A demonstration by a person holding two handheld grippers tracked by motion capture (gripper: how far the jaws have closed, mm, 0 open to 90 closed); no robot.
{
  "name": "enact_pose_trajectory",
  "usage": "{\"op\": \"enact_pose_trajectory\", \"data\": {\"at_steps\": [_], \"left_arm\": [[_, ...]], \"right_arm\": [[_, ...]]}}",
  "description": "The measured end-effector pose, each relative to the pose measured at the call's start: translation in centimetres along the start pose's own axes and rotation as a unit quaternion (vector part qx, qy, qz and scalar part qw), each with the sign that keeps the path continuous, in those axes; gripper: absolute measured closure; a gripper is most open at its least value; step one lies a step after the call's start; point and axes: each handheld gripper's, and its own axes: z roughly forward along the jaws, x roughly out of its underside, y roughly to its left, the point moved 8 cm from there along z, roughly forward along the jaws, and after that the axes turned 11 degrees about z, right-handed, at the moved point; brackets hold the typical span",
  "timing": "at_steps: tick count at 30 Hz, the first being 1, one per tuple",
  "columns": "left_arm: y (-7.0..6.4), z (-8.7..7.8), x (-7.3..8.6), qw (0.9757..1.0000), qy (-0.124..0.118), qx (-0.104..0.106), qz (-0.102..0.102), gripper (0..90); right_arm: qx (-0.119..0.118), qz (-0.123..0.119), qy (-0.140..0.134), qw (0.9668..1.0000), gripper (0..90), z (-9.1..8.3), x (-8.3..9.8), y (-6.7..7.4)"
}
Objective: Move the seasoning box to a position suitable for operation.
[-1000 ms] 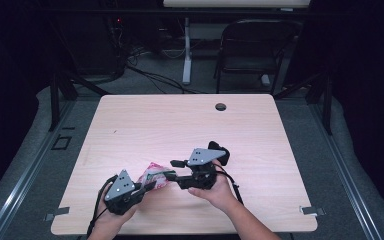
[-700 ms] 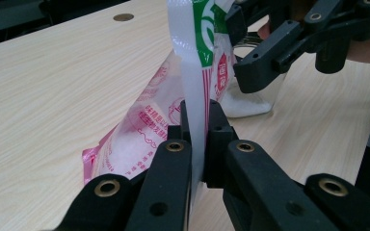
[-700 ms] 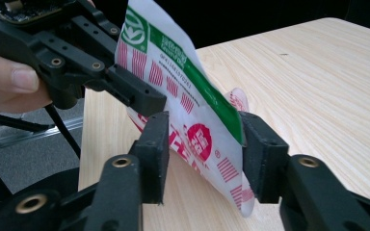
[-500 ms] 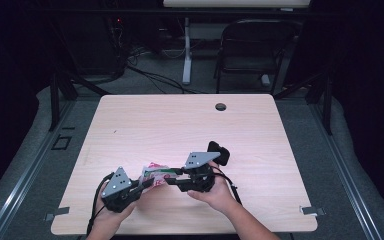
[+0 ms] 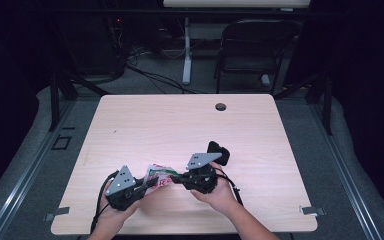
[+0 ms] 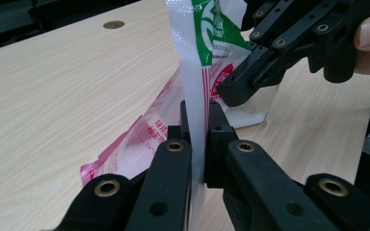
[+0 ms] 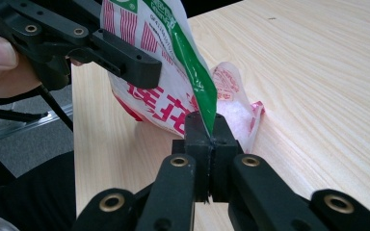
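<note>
Both pinching the crinkly white plastic bag with red and green print (image 5: 159, 178), low over the near table edge: left gripper (image 6: 198, 120) clamped, right gripper (image 7: 207, 130) just snapped shut. Could rip and spill granules if yanked apart.

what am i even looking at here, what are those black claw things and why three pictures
A person sits at a wooden table holding a hand-operated two-jaw gripper in each hand. One picture looks down from above; the other two come from cameras riding on each gripper, looking along its black jaws. Between them is a plastic bag printed red, green and white. The left gripper is shut on one edge of it. The right gripper has just been closing and now pinches another edge. A small round hole sits near the table's far edge.
</note>
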Motion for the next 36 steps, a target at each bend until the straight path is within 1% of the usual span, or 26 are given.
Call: {"op": "enact_pose_trajectory", "data": {"at_steps": [5,8,10,14,17,22,26,30,33,36], "left_arm": [[0.0,0.1,0.2,1.0,0.004,0.001,-0.005,89.7],[0.0,0.1,0.1,1.0,0.002,-0.001,-0.006,88.0],[0.1,0.1,0.1,1.0,0.003,-0.006,-0.004,85.1],[0.2,0.1,0.2,0.9999,0.003,-0.01,-0.002,83.0],[0.1,0.0,0.1,1.0,0.001,-0.008,-0.001,82.3],[-0.2,-0.1,-0.3,1.0,-0.003,-0.004,0.006,86.8],[-0.4,-0.1,-0.6,0.9999,-0.007,-0.007,0.006,86.1],[-0.4,-0.2,-0.7,0.9999,-0.008,-0.008,0.008,84.8],[-0.2,-0.1,-0.5,0.9999,-0.008,-0.009,0.003,79.1],[0.0,-0.1,-0.2,0.9999,-0.009,-0.008,-0.006,73.0]], "right_arm": [[-0.001,0.012,0.007,0.9999,90.0,0.1,0.1,-0.1],[0.003,0.015,0.006,0.9999,90.0,0.0,0.0,-0.2],[0.003,0.022,0.0,0.9998,90.0,0.1,-0.1,-0.2],[0.006,0.021,-0.001,0.9998,90.0,0.0,-0.2,-0.2],[0.007,0.023,-0.006,0.9997,90.0,0.0,-0.3,-0.1],[0.01,0.023,-0.023,0.9994,90.0,-0.4,-0.8,0.0],[0.017,0.015,-0.035,0.9991,90.0,-1.1,-1.2,0.2],[0.018,0.016,-0.042,0.9988,90.0,-1.5,-1.4,0.3],[0.016,0.019,-0.044,0.9987,90.0,-1.6,-1.4,0.2],[0.015,0.025,-0.046,0.9985,90.0,-1.6,-1.4,0.0]]}}
